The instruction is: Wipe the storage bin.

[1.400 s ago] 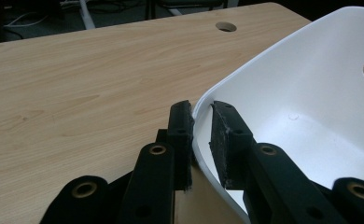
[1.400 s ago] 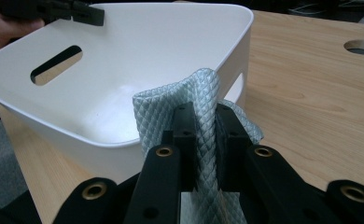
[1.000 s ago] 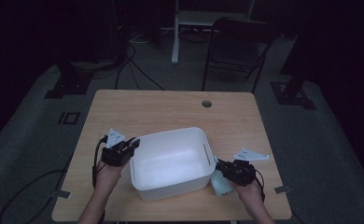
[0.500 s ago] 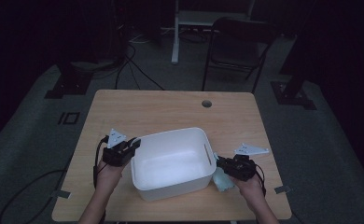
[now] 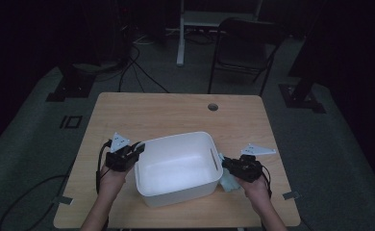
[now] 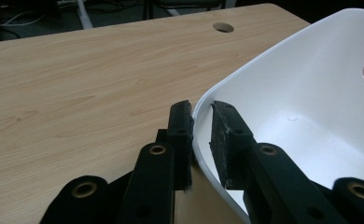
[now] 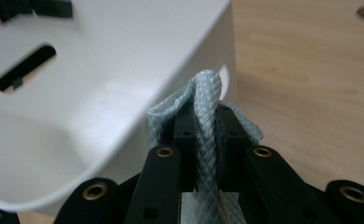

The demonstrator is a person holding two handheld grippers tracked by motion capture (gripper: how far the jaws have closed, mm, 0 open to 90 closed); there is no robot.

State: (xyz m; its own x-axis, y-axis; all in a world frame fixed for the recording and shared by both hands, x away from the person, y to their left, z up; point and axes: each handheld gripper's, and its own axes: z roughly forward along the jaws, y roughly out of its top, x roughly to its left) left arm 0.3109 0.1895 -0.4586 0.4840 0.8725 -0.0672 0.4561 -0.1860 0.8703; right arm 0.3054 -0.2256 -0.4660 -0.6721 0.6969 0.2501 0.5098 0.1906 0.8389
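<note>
The left gripper (image 6: pixel 200 140) pinches the white tub's (image 5: pixel 176 163) rim, while the right gripper (image 7: pixel 207 140) clamps a pale blue cloth (image 7: pixel 207 98) — just beside the tub's outer wall.

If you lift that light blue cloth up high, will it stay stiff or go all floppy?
Probably floppy: the cloth folds and bunches where the right gripper pinches it. It looks thin, so likely light. Its criss-cross weave should give the pads some grip, so it may not slip easily, though loose ends could drag on the white tub beside it.

Tub (image 5: pixel 176 168) mid-table (image 5: pixel 176 110), cloth (image 5: pixel 228 182) at its right
</note>
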